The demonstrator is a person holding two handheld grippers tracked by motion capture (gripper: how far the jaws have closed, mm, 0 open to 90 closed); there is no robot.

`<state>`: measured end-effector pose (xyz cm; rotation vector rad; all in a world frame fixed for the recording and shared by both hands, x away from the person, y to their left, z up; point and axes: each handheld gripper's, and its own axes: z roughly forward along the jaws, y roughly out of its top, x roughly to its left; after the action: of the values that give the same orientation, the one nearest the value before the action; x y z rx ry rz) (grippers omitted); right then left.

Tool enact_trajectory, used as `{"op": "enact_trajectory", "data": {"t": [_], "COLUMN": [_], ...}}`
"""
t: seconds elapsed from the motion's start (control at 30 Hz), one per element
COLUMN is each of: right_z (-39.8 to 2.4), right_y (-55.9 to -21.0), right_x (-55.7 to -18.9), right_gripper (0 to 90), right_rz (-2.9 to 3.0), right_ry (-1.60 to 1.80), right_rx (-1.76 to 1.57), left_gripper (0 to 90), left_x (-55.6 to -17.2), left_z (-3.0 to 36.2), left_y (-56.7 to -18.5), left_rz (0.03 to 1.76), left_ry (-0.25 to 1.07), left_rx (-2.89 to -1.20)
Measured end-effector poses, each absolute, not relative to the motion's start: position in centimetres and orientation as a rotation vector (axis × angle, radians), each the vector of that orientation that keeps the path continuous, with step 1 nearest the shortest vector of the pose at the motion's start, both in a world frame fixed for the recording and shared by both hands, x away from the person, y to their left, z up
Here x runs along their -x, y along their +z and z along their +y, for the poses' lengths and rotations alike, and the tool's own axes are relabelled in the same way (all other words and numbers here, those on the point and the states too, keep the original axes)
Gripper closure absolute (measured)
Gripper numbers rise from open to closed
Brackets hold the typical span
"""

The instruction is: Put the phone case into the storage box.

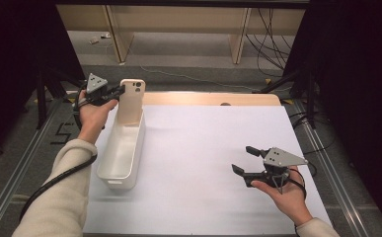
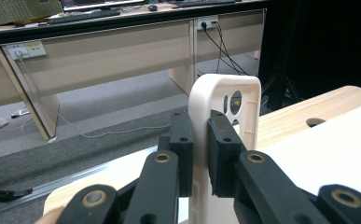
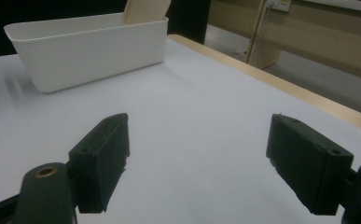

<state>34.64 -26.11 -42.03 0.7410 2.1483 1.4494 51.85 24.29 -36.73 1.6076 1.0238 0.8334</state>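
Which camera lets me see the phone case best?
The left gripper view: the cream phone case stands close up, its edge pinched by the left gripper, camera holes clear. The high view shows it small, upright in the white bin. The right gripper view catches just its top above the bin.

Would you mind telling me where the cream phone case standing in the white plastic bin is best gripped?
By its thin side edge near the top, from the bin's left, as the left gripper does: the cream phone case stands upright, its top above the rim.
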Motion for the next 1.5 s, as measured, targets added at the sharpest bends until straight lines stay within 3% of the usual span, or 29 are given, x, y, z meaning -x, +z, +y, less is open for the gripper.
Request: {"op": "enact_trajectory", "data": {"t": [1.5], "right_z": [-26.0], "right_y": [-42.1], "right_x": [-34.7], "right_gripper": [22.7], "right_rz": [2.155], "right_ry": [1.451], "right_rx": [-0.739], "left_gripper": [81.3], "left_x": [-52.3], "left_z": [24.8], "left_y": [-38.4], "left_rz": [1.063], "left_ry": [0.799], "left_rx": [-1.611]}}
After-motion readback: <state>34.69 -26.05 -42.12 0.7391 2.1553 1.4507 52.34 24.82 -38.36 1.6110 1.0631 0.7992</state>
